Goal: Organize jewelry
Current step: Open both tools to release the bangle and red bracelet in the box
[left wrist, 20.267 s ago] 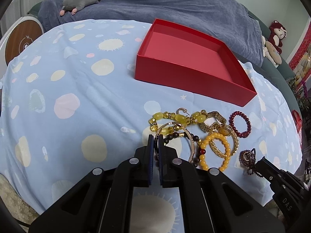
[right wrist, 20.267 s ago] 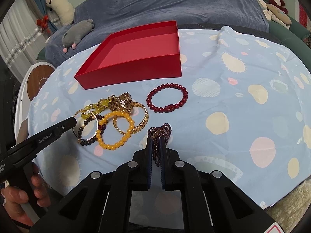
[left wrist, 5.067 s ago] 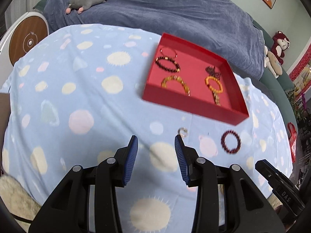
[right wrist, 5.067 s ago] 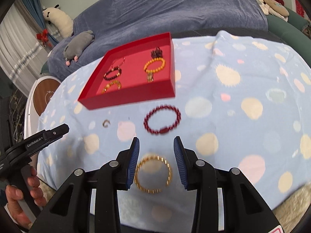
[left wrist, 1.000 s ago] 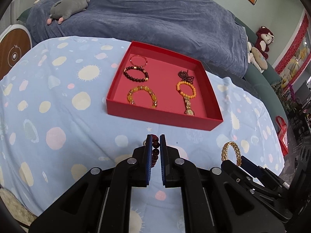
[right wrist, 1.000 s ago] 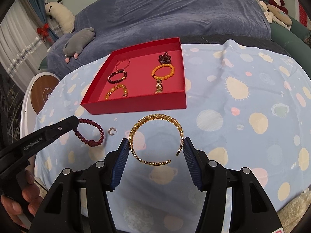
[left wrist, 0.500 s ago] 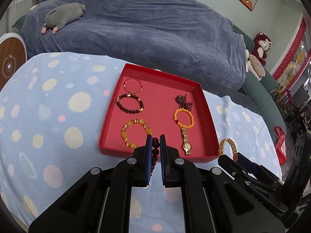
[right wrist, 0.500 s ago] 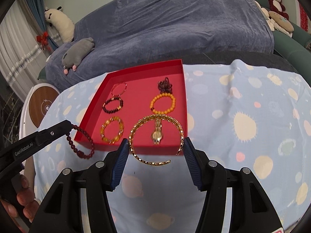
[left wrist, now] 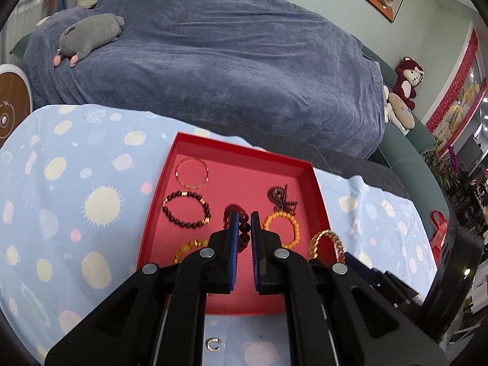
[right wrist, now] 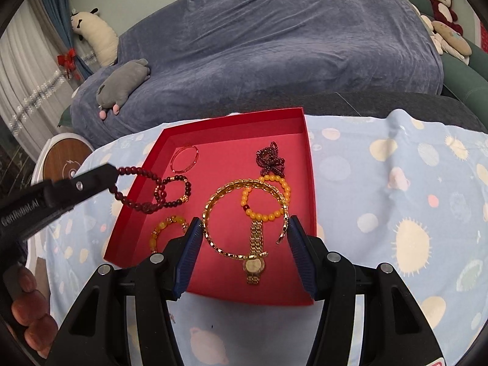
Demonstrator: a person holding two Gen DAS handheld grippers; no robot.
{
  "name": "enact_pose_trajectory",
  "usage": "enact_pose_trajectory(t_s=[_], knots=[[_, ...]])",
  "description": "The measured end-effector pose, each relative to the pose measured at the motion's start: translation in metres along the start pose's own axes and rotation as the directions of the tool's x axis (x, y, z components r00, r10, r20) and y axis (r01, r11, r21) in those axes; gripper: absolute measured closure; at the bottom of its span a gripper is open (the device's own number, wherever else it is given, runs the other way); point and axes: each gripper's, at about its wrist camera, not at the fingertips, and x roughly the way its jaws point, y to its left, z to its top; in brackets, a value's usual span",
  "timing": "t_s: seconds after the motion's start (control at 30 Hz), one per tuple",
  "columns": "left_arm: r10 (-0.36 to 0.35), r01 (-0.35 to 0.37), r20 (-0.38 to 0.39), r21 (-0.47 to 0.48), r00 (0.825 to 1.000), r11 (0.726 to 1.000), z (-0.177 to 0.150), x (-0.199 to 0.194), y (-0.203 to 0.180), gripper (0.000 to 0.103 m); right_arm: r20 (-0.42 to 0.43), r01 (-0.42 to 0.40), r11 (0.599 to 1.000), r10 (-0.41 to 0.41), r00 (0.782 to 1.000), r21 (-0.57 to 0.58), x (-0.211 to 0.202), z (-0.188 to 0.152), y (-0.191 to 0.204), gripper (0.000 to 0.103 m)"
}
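Grippers both loaded over the red tray [right wrist: 308,164]. Left gripper [left wrist: 243,228] is pinched narrow on the dark red bead bracelet [right wrist: 138,189]. Left wrist view shows only a few of its beads between the blue pads [left wrist: 234,238]; right wrist view shows the whole loop hanging from the jaw tips over the tray's left wall.

Right gripper [right wrist: 245,238] has its jaws spread wide, pads pressed against opposite sides of the open gold chain bangle [right wrist: 244,216], held flat above the tray floor. In the left wrist view the same bangle [left wrist: 326,242] appears edge-on beyond the tray's right wall, with the right gripper's fingers half hidden.

Inside tray:
- thin gold bangle [left wrist: 192,173], far left
- dark bead bracelet [left wrist: 186,209], in front of it
- yellow chunky bracelet [right wrist: 166,228], nearest left, partly hidden by fingers in both views
- dark purple bead cluster [right wrist: 270,160], far right
- orange bead bracelet [right wrist: 265,196] in front of the cluster
- gold watch [right wrist: 254,259]: right wrist view only, the left gripper blocks it in the other

Small gold ear cuff [left wrist: 213,344] lies on the spotted blue cloth [left wrist: 61,201] in front of the tray, visible only from the left wrist.
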Motion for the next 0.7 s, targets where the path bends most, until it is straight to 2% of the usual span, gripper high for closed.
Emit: enact_pose_trajectory(t_s=[0.13, 0.43, 0.57, 0.6, 0.7], knots=[[0.006, -0.006, 0.003, 0.006, 1.000, 1.000, 0.010, 0.010, -0.001, 0.095, -0.017, 0.003, 1.000, -0.003, 1.000, -0.008, 0.016, 0.004, 0.003, 0.048], [0.015, -0.016, -0.065, -0.023, 0.998, 1.000, 0.010, 0.041, 0.016, 0.094, -0.072, -0.001, 1.000, 0.001, 0.997, 0.006, 0.041, 0.005, 0.001, 0.046], [0.035, -0.037, -0.044, -0.053, 0.998, 0.998, 0.008, 0.038, 0.027, 0.058, -0.064, 0.008, 1.000, -0.008, 0.998, -0.001, 0.040, 0.004, 0.002, 0.046], [0.042, -0.044, -0.030, -0.061, 0.999, 0.997, 0.007, 0.035, 0.031, 0.055, -0.061, 0.009, 1.000, -0.009, 0.998, -0.003, 0.038, 0.003, 0.003, 0.046], [0.055, -0.057, -0.027, -0.087, 0.998, 0.995, 0.005, 0.028, 0.041, 0.053, -0.049, 0.005, 1.000, -0.005, 0.999, -0.005, 0.030, 0.002, 0.003, 0.046]])
